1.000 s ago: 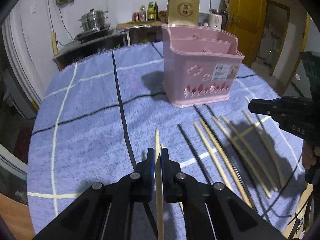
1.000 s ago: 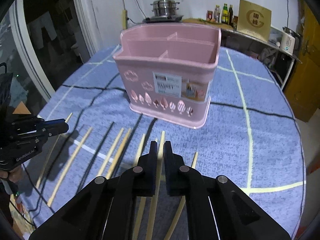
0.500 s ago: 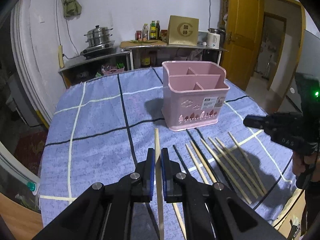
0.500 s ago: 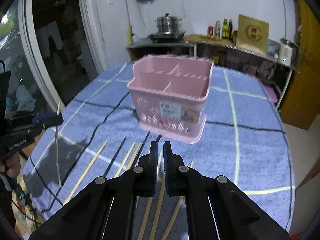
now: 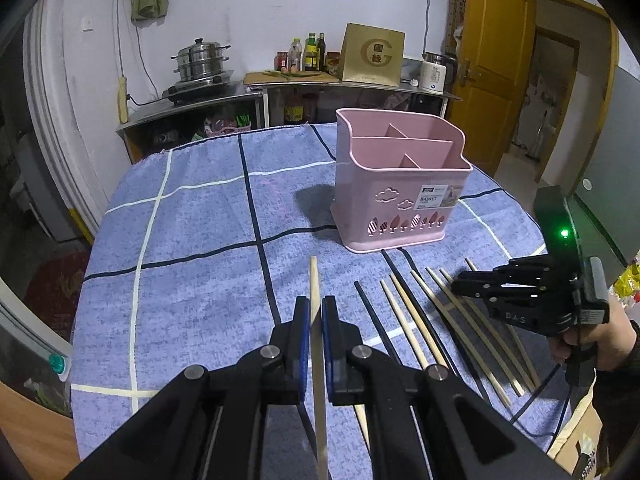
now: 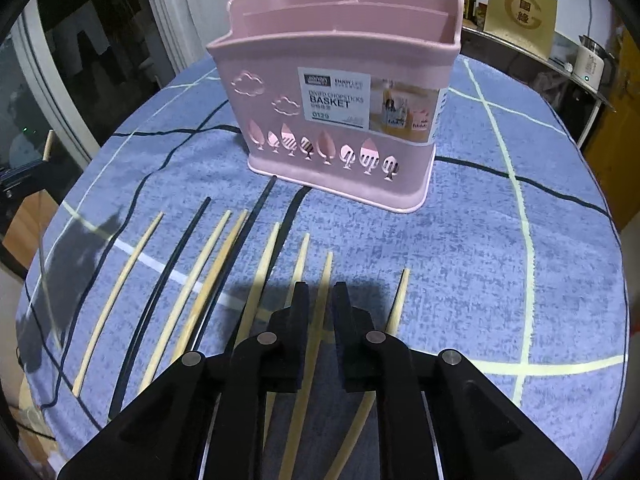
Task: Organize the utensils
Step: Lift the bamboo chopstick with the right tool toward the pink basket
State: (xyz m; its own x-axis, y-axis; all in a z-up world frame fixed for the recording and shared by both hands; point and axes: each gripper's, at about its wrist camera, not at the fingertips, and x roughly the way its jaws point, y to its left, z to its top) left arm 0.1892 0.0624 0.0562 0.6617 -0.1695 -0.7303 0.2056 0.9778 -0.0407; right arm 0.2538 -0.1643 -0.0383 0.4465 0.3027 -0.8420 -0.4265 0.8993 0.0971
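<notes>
My left gripper point(image 5: 316, 306) is shut on a light bamboo chopstick point(image 5: 314, 280) and holds it above the blue checked cloth, tip pointing toward the pink divided chopstick basket point(image 5: 400, 184). My right gripper point(image 6: 320, 294) is slightly open, low over the row of chopsticks, its jaws on either side of one bamboo chopstick point(image 6: 326, 276) that lies on the cloth. It also shows in the left wrist view point(image 5: 460, 286). Several bamboo and black chopsticks point(image 6: 200, 264) lie side by side in front of the basket point(image 6: 340, 92).
The round table's blue cloth point(image 5: 180, 240) drops off at its edges. A counter point(image 5: 280, 84) with a steamer pot, bottles and a box stands behind. A yellow door point(image 5: 496, 60) is at right. A cardboard box point(image 5: 580, 440) sits at the table's right edge.
My right gripper has dropped low toward the chopsticks and opened a little around one. My left gripper has stayed shut on its chopstick, shifting only slightly.
</notes>
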